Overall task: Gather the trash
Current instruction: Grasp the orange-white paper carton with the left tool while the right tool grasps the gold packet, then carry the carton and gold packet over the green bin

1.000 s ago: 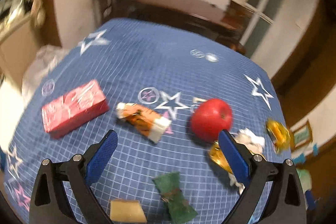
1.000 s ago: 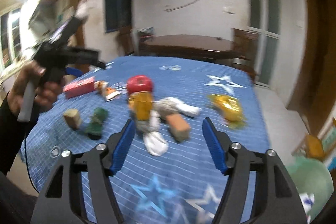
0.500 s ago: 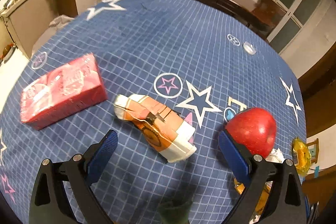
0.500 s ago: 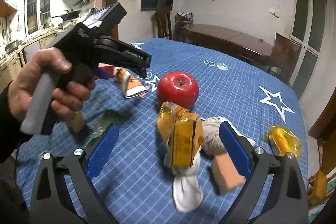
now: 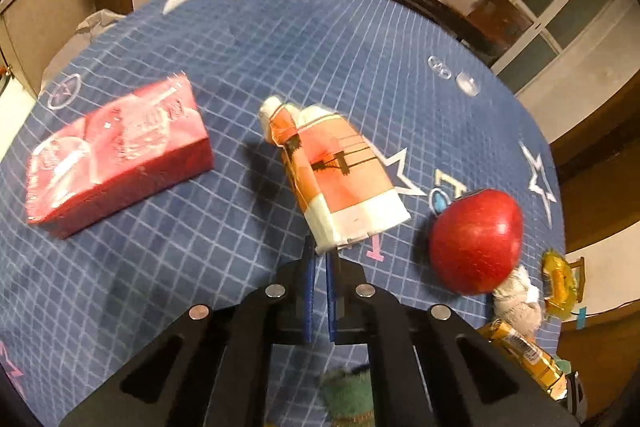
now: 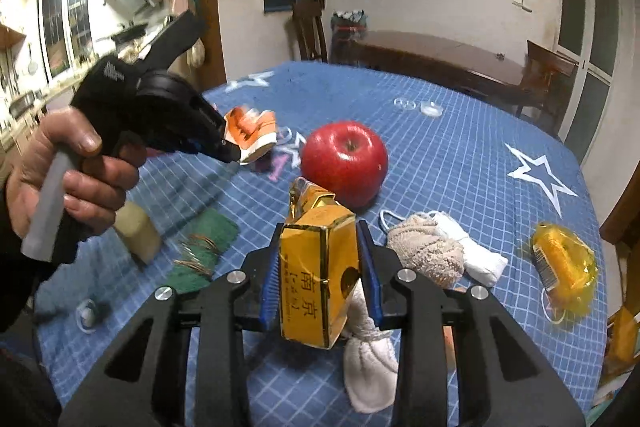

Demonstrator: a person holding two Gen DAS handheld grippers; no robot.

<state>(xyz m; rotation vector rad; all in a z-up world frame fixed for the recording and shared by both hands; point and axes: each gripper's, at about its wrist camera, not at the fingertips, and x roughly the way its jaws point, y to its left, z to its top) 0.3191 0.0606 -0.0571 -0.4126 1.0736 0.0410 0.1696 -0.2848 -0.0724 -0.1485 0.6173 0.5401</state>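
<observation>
My left gripper (image 5: 319,259) is shut on the near white end of a crumpled orange and white carton (image 5: 338,171), which tilts up off the blue star tablecloth (image 5: 320,39). From the right wrist view the left gripper (image 6: 230,151) pinches that carton (image 6: 252,133). My right gripper (image 6: 320,267) is shut on a gold cigarette box (image 6: 316,267) with its lid flipped open, held just above the cloth. The same gold box (image 5: 528,359) shows at the lower right of the left wrist view.
A red apple (image 6: 345,163) sits mid-table, a red packet (image 5: 116,155) to the left. White and beige socks (image 6: 432,251), a yellow wrapped item (image 6: 564,263), a green wrapper (image 6: 202,247) and a pale block (image 6: 138,233) lie around. A wooden table (image 6: 436,55) stands behind.
Both grippers have gone from open to shut: the left has closed on the orange carton's end and lifted it, the right has closed on the gold box.
</observation>
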